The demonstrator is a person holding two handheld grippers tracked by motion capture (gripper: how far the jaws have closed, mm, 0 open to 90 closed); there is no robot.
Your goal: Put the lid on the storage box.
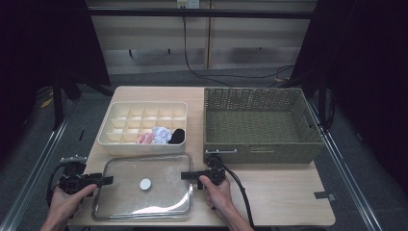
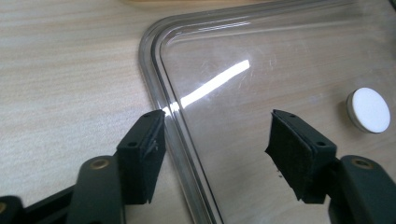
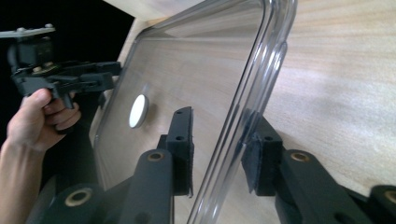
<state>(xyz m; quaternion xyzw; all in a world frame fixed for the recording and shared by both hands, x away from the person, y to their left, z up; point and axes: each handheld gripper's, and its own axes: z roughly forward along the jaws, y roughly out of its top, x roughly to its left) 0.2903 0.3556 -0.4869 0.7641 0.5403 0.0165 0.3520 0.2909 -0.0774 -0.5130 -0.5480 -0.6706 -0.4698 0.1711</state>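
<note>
Clear plastic lid (image 1: 144, 187) lies flat on the wooden surface (image 1: 279, 192), lower centre of the high view, white round knob (image 1: 145, 184) at its middle. Left gripper (image 1: 107, 180) sits at the lid's left edge, lower left of frame; in the left gripper view its fingers (image 2: 142, 154) stand wide apart and straddle the rim near a rounded corner, one finger outside over the wood, the other over the clear panel, neither pressing on it. Right gripper (image 1: 185, 176) is at the lid's right edge, just right of centre; in the right gripper view the rim runs between its fingers (image 3: 182, 149) with a gap on each side, so no grip yet, fingers partly open. Above the lid, centre left, a cream divided organiser box (image 1: 144, 126) holds pink, pale blue and black rolled cloth pieces in its front-row cells. Upper right of centre, an olive woven basket (image 1: 260, 124) stands on the surface just beside the box.
</note>
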